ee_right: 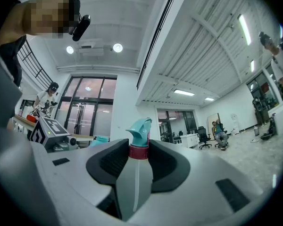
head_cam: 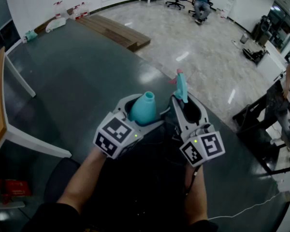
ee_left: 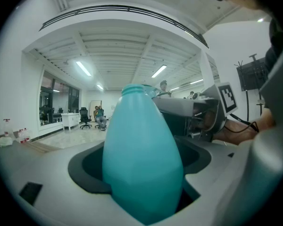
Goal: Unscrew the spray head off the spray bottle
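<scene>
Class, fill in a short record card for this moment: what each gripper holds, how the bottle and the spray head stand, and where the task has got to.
left gripper: shut on the teal bottle
right gripper: shut on the spray head, pads at its red collar
bottle neck: open, no head on it
spray head: teal, off the bottle, thin tube running back between the jaws
bottle and head: apart, side by side above the dark table
task state: head already unscrewed

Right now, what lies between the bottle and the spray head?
Nothing: head view shows an open gap between bottle in left gripper and spray head in right gripper.
</scene>
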`<state>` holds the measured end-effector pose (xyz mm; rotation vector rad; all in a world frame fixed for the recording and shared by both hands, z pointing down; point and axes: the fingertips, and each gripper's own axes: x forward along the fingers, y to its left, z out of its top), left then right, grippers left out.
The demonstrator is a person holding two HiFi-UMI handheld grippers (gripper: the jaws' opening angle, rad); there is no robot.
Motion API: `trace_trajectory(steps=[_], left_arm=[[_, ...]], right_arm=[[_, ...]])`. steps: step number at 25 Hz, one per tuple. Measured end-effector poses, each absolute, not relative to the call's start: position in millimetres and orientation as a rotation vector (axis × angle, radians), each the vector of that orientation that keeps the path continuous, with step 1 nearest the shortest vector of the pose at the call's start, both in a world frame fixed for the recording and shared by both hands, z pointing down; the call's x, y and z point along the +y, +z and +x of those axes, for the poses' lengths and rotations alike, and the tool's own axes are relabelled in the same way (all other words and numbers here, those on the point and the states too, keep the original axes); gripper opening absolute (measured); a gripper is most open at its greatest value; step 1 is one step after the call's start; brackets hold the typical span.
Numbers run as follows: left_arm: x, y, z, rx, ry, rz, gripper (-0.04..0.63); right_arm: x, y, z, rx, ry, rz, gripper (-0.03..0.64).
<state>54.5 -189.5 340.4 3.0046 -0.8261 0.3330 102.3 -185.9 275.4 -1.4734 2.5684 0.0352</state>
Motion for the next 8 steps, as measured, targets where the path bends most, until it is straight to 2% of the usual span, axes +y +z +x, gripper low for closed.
trace_trajectory(steps=[8], left_arm=[[-187.2, 339.8, 54.9, -0.814, 0.339, 3.013, 0.419]], right_arm=[[-183.9, 271.2, 101.4, 2.566, 0.053, -1.477, 0.133]])
